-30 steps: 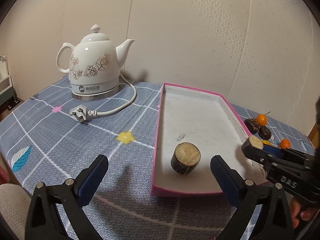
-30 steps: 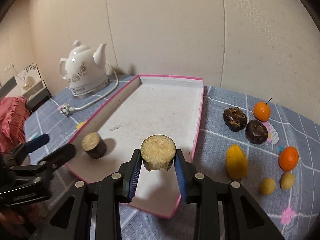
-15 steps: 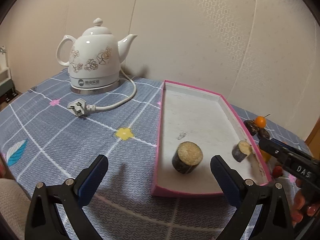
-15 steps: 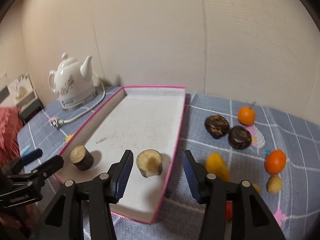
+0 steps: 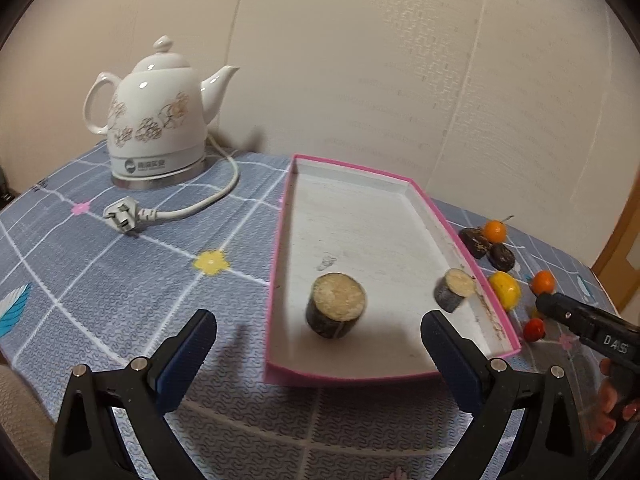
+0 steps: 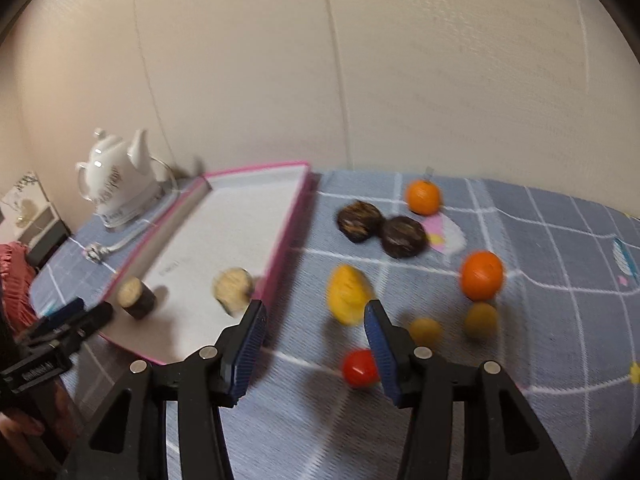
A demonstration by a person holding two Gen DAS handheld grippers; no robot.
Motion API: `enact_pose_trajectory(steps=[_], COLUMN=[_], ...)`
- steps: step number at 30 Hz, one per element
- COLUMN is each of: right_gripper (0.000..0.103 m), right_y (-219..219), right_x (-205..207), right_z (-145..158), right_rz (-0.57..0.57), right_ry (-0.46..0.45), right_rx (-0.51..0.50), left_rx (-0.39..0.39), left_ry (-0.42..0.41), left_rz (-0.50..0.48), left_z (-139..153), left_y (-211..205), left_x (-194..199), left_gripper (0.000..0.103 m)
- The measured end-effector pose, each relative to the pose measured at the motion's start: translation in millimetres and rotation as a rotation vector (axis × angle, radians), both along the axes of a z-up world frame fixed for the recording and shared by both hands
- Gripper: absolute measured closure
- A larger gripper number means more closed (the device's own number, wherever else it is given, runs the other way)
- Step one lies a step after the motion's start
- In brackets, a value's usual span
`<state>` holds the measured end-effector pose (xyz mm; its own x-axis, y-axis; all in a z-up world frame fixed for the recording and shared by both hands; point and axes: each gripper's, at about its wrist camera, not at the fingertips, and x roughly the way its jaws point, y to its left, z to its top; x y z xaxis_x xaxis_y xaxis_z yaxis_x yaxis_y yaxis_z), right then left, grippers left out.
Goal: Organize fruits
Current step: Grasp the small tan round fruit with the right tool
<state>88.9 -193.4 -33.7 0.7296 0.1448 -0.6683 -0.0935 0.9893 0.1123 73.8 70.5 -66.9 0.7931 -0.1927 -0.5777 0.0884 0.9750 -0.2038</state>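
Two dark-skinned cut fruit chunks lie in the pink-rimmed tray point(image 5: 276, 280): one point(image 5: 336, 310) near its front left, the other point(image 5: 455, 290) by its right wall. My left gripper point(image 5: 318, 344) stands open before the tray, empty. My right gripper point(image 6: 314, 322) is open and empty, hovering over the cloth just right of the tray point(image 6: 288, 236). Past it lie a yellow fruit point(image 6: 347, 294), a red cherry tomato point(image 6: 360, 368), two oranges point(image 6: 481, 274) point(image 6: 423, 196), two dark fruits point(image 6: 359, 220) point(image 6: 403, 237) and two small yellow fruits point(image 6: 425, 331) point(image 6: 481, 319).
A white floral kettle point(image 5: 154, 120) with its cord and plug point(image 5: 122, 218) stands at the back left of the blue checked tablecloth point(image 5: 120, 280). A beige wall runs close behind. A person's hand point(image 5: 614, 408) holds the right gripper's handle.
My right gripper let go of the cut chunk, which now lies in the tray by its right wall. It then swung right, out over the cloth toward the loose fruits. The left gripper barely moved.
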Motion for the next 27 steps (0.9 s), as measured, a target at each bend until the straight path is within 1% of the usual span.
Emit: enact_pose_trajectory(steps=[6, 11, 14, 18, 20, 22, 26, 27], right_gripper=[0.051, 0.051, 0.051, 0.052, 0.054, 0.054, 0.054, 0.058], right_y=[-36, -64, -73, -76, -77, -81, -94, -96], right_x=[-16, -33, -39, -38, -37, -34, -22, -18], right_z=[-7, -16, -23, -30, -29, -26, -24, -23], right_rz=[-0.061, -0.115, -0.132, -0.128, -0.124, -0.134, -0.165, -0.168], right_ry=[0.029, 0.045, 0.055, 0.065, 0.056, 0.038, 0.033, 0.032], right_rx=[-0.002, 0.023, 0.036, 0.055, 0.063, 0.058, 0.056, 0.059], left_rx=[0.029, 0.057, 0.071, 0.077, 0.083, 0.088, 0.087, 0.089], left_ry=[-0.036, -0.040, -0.039, -0.030, -0.026, -0.025, -0.022, -0.021], left_rz=[-0.084, -0.141, -0.165, -0.186, -0.197, -0.207, -0.222, -0.226], left_z=[4, 4, 3, 1, 1, 0, 0, 0], left_y=[-19, -35, -44, -51, -55, -59, -64, -66], left_x=[-7, -12, -16, -21, -23, -25, -28, -28], left_gripper=[0.000, 0.000, 0.000, 0.000, 0.000, 0.000, 0.000, 0.000])
